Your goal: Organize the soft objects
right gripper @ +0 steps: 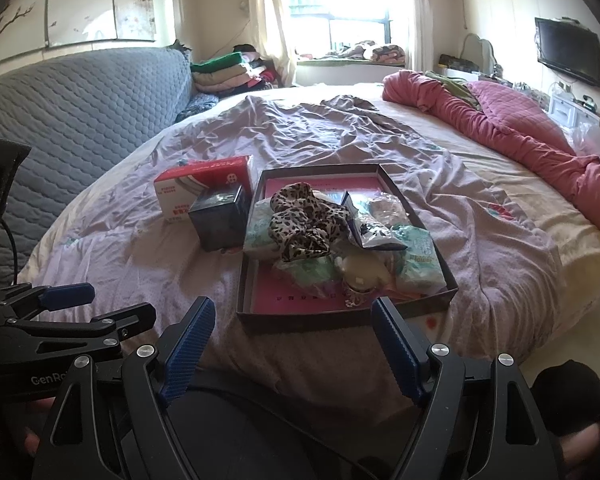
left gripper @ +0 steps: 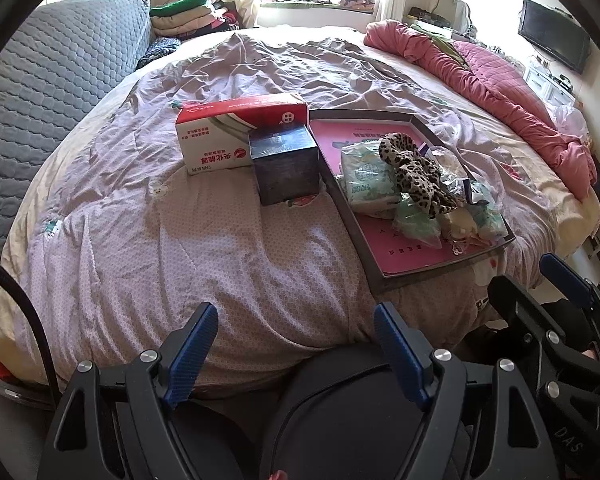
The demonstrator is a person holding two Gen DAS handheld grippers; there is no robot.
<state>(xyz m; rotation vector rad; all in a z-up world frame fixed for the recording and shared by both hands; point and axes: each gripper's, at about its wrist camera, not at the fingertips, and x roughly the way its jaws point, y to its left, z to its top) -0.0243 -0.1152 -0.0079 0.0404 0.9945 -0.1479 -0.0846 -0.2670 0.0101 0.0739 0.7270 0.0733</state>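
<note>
Both the left gripper [left gripper: 296, 350] and right gripper [right gripper: 292, 344] hang wide open, holding nothing, well short of the tray [right gripper: 246, 280]. Biggest risk: the leopard scarf [right gripper: 304, 220] is tangled over the packets [right gripper: 418, 258], so grabbing it probably drags them out.

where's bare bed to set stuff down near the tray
Free: the quilt in front of the red box and dark box, left of the tray; also the wide stretch behind them. Crowded: inside the tray, around the leopard cloth.

Pink quilt [left gripper: 496, 80] bunched along bed edge (wall TV [right gripper: 570, 56] beyond).
</note>
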